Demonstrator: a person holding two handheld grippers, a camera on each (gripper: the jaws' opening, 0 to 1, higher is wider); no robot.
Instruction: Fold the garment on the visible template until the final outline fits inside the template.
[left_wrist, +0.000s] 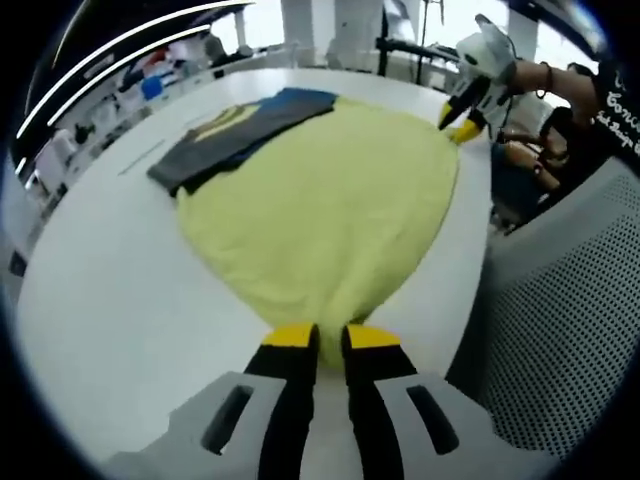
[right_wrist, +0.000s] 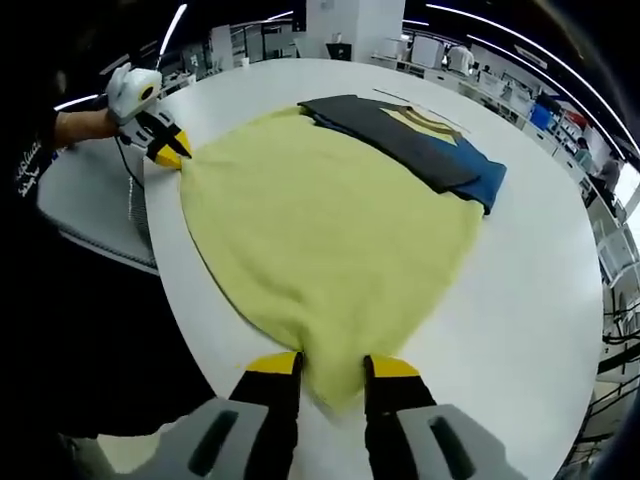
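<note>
A pale yellow garment lies spread flat on the white table and tapers to a point at each gripper. My left gripper is shut on its near corner, the jaws almost touching. My right gripper pinches the opposite corner at the far right. In the right gripper view the same yellow garment runs from my right gripper, shut on the cloth's tip, up to my left gripper at the table's edge. The cloth looks drawn taut between the two.
A flat stack of dark grey and blue cloth with a yellow mark lies at the garment's far side, its edge overlapping it. A grey mesh chair back stands by the table edge. A person's dark sleeve is close by.
</note>
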